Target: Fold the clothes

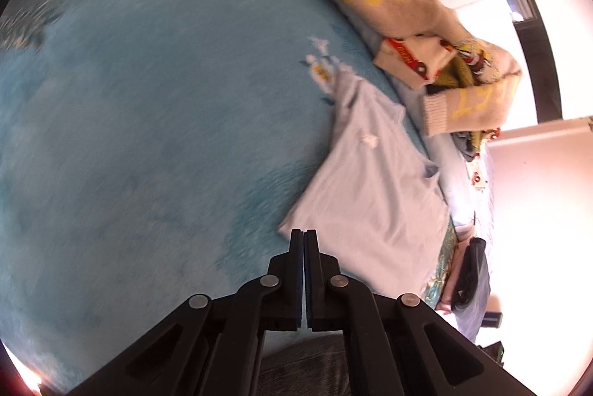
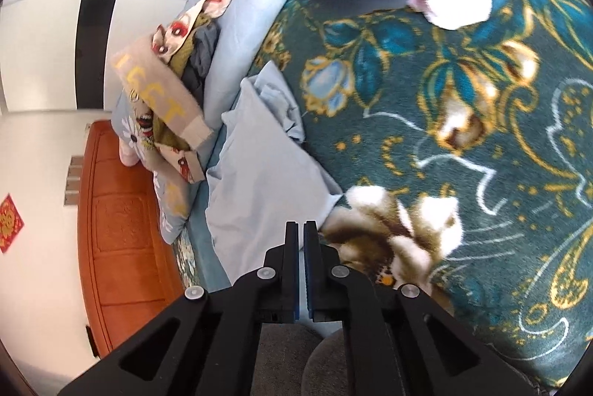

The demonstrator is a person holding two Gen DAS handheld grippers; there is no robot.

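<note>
A bedroom in a home.
A bed spread with a teal floral blanket (image 2: 463,144), an orange padded headboard (image 2: 122,229) against a white wall, and a heap of clothes (image 1: 444,62) piled on the pale blue bedding.

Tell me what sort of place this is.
Most likely a bedroom at home: a teal floral plush blanket spread over a bed, a padded orange headboard against a white wall, and a heap of unfolded clothes on pale blue bedding.
</note>
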